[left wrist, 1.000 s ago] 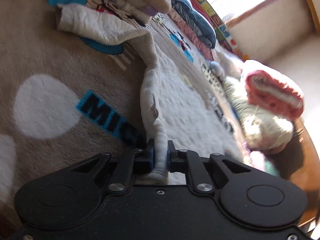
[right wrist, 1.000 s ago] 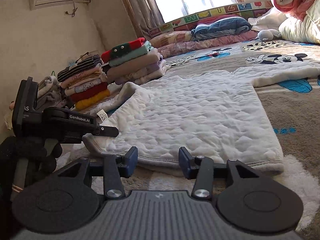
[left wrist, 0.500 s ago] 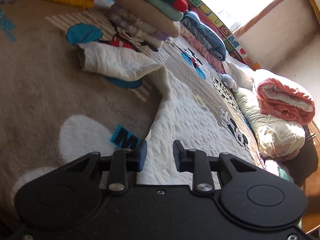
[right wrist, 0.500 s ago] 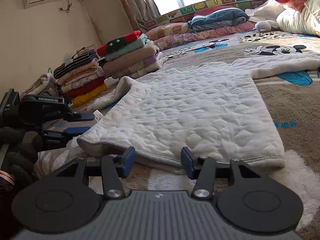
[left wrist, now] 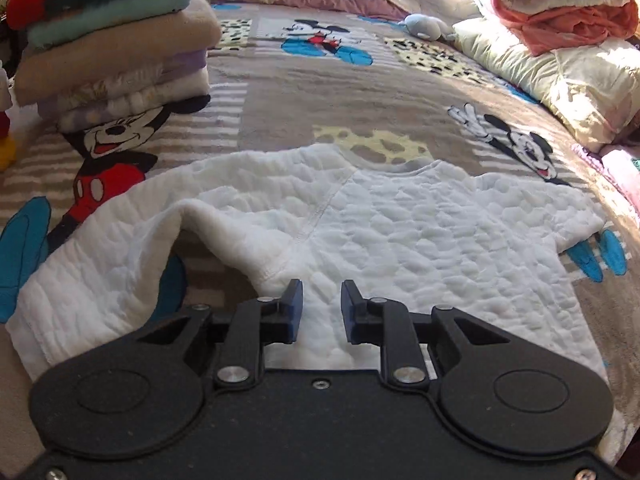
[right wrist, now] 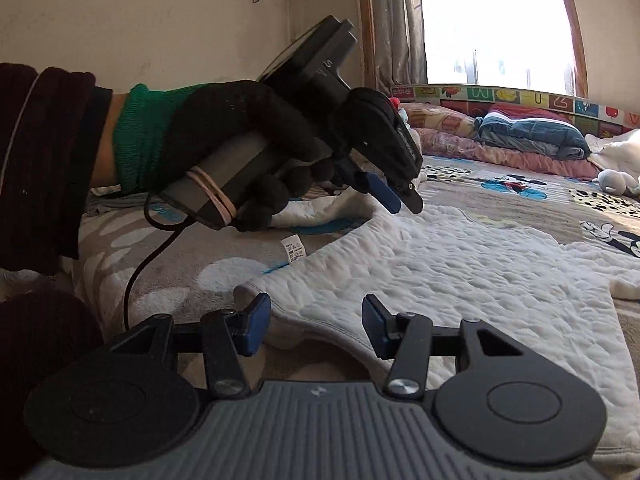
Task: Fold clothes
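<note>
jaws, left gripper [left wrist: 318,306]: narrowly parted, just been closing a little, nothing between them; hung above the white quilted top [left wrist: 400,232], likely free to choose a new hold. jaws, right gripper [right wrist: 316,326]: moderately apart, unloaded, hem edge just ahead, apparently lined up to take it. left hand [right wrist: 240,148]: black glove, raised over the garment's side. white quilted top: spread flat mid-blanket, left sleeve [left wrist: 100,264] humped and turned over, unfolded as yet. surface: cartoon-mouse blanket [left wrist: 320,92]. room: folded stack [left wrist: 116,52] at left, rolled orange quilt [left wrist: 560,0] at right, window [right wrist: 492,20] behind.
</note>
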